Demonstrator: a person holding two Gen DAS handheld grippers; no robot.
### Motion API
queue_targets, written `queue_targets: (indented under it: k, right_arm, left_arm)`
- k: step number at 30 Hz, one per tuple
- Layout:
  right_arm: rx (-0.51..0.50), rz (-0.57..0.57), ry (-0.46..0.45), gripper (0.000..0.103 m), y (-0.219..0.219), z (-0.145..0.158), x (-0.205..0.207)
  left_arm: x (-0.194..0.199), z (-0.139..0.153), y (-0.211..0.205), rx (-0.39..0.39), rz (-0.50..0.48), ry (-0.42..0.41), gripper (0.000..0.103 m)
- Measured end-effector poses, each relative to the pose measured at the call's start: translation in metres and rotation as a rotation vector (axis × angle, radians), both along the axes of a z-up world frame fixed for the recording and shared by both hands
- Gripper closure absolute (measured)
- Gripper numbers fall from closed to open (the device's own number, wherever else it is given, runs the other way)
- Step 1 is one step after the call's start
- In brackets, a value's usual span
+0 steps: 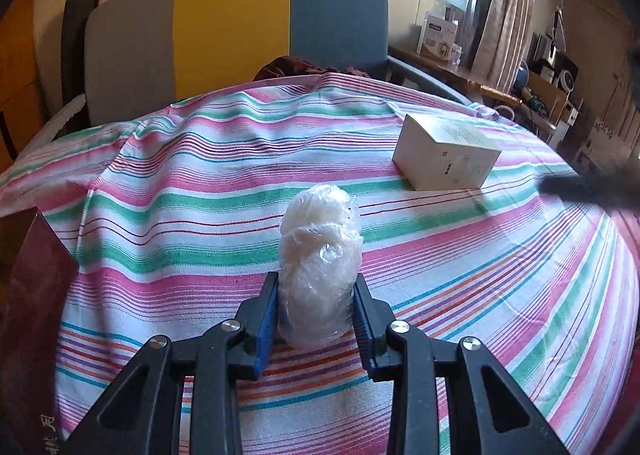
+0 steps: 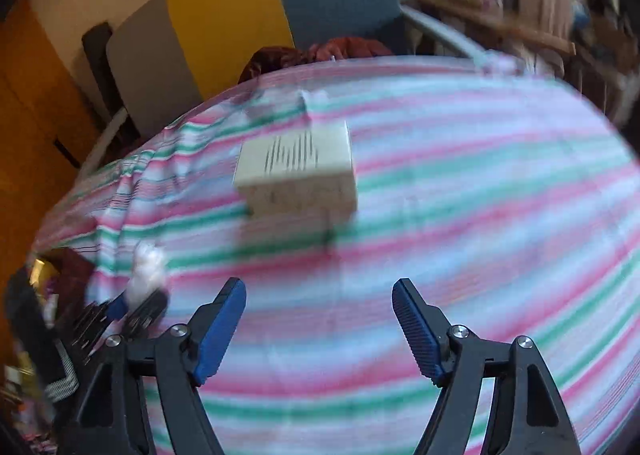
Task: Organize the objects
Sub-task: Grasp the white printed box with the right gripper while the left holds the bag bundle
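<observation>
Left gripper [image 1: 316, 295] pinches a plastic-wrapped white bundle [image 1: 320, 255], its base on the striped cloth [image 1: 160, 195]; right gripper [image 2: 320, 319] spread, nothing between its pads, the white box [image 2: 296, 171] ahead and apart. Judged step: bundle secured, carry pending; next move calls for a lift without crushing the wrap. Print on the box too small to read; the characters at the left view's lower-left corner are not legible.

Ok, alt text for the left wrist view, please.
The left gripper is shut on a plastic-wrapped white bundle standing on a striped tablecloth. A white box sits farther back to the right, with a grey, yellow and blue chair behind the table.
</observation>
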State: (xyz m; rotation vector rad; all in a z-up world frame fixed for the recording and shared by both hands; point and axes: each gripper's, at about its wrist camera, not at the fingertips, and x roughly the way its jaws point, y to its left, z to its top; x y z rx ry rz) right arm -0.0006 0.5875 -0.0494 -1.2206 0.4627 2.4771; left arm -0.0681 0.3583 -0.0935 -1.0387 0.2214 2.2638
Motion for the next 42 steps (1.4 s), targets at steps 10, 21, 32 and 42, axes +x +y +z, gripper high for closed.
queue_targets:
  k: [10,21,32,42]
  right_arm:
    - [-0.069,0.056,-0.048,0.023,0.066,-0.005,-0.094]
    - [-0.322,0.23,-0.011,0.022,0.05,-0.033,-0.067]
    - [0.076,0.327,0.01,0.011,-0.012,0.002,-0.058]
    - [0.085,0.489,-0.132,0.014,-0.02,-0.015,-0.099]
  left_arm:
    - [0.0,-0.003,0.0,0.024,-0.003,0.007,0.07]
    - [0.0,-0.003,-0.003,0.038,-0.002,0.012,0.07]
    - [0.001,-0.002,-0.004,0.05,-0.002,0.007,0.07]
    - [-0.001,-0.002,-0.007,0.07,-0.006,-0.003,0.07]
